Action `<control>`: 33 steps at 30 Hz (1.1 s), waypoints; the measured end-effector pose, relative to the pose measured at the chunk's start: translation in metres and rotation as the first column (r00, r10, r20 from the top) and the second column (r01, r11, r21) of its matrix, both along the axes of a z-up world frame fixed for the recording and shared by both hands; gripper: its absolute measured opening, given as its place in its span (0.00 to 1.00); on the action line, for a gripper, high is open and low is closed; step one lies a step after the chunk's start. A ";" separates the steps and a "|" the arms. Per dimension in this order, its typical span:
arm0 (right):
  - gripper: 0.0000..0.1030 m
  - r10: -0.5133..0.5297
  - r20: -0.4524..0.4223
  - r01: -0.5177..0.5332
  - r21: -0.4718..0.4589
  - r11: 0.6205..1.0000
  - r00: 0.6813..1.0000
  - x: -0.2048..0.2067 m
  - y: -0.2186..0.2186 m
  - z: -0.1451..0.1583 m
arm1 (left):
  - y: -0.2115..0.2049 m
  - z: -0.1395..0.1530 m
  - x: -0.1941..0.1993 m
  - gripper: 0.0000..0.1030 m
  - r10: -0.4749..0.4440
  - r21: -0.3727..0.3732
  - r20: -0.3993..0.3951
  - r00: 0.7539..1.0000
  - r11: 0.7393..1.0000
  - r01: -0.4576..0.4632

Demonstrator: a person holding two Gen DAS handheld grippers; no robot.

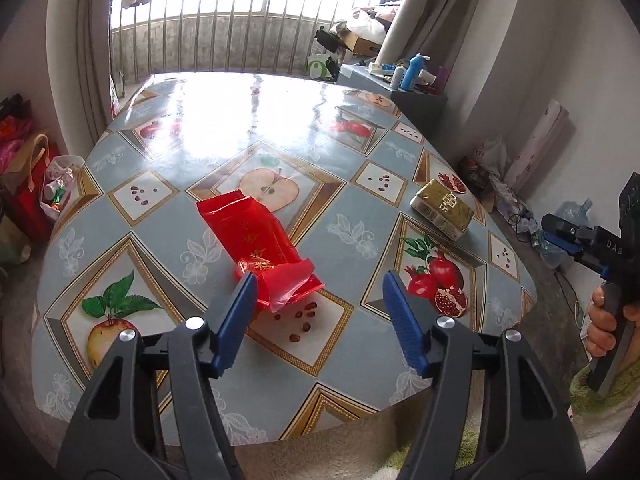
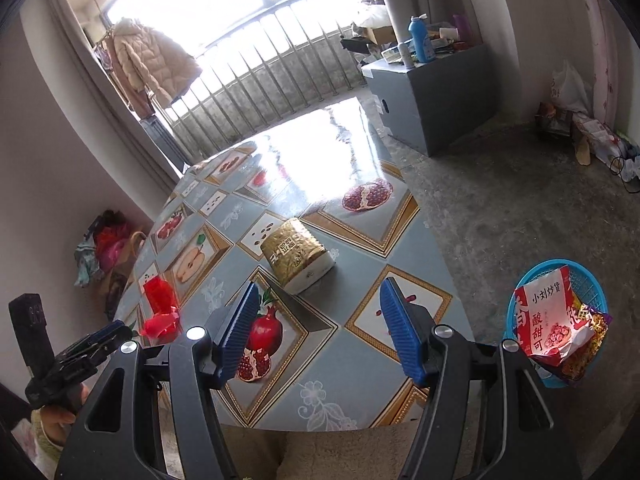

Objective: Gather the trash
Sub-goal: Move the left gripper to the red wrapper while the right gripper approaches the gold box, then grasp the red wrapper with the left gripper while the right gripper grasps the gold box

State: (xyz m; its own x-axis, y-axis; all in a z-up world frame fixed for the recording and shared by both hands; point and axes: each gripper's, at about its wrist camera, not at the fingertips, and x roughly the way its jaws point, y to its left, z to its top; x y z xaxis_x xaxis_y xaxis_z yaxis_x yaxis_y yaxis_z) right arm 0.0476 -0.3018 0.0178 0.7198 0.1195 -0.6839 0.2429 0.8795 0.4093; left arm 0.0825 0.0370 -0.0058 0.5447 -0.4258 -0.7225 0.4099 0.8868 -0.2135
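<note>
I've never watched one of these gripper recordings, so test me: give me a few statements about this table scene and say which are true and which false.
1. The red wrapper lies on the table. True.
2. The left gripper is clamped on the red wrapper. False: its jaws stand open, the wrapper's near end just at the left fingertip.
3. The gold packet is in the blue basket. False: it lies on the table; the basket sits on the floor beside it.
4. The basket already holds snack bags. True.
5. The right gripper holds nothing. True.
</note>
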 end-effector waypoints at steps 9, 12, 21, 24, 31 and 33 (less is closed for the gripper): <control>0.64 0.055 -0.062 -0.058 -0.045 0.997 0.997 0.059 0.018 -0.011 | 0.010 -0.027 0.040 0.51 0.064 0.031 -0.063 0.996 0.998 -0.062; 0.65 0.090 -0.072 -0.094 -0.059 0.994 0.993 0.078 0.025 -0.014 | 0.012 -0.033 0.049 0.47 0.068 0.020 -0.083 0.994 0.998 -0.067; 0.66 0.178 -0.142 -0.191 -0.081 0.978 0.974 0.127 0.035 -0.038 | 0.005 -0.050 0.069 0.28 0.051 -0.011 -0.136 0.989 0.999 -0.053; 0.66 0.194 -0.169 -0.213 -0.105 0.971 0.966 0.128 0.039 -0.043 | -0.006 -0.052 0.070 0.26 0.017 -0.016 -0.139 0.990 1.000 -0.020; 0.52 0.187 -0.219 -0.215 -0.110 0.970 0.958 0.108 0.036 -0.049 | -0.038 -0.053 0.059 0.25 -0.083 -0.040 -0.148 0.985 0.996 0.078; 0.52 0.174 -0.224 -0.203 -0.111 0.973 0.959 0.099 0.034 -0.048 | -0.047 -0.052 0.053 0.25 -0.114 -0.048 -0.155 0.981 0.993 0.107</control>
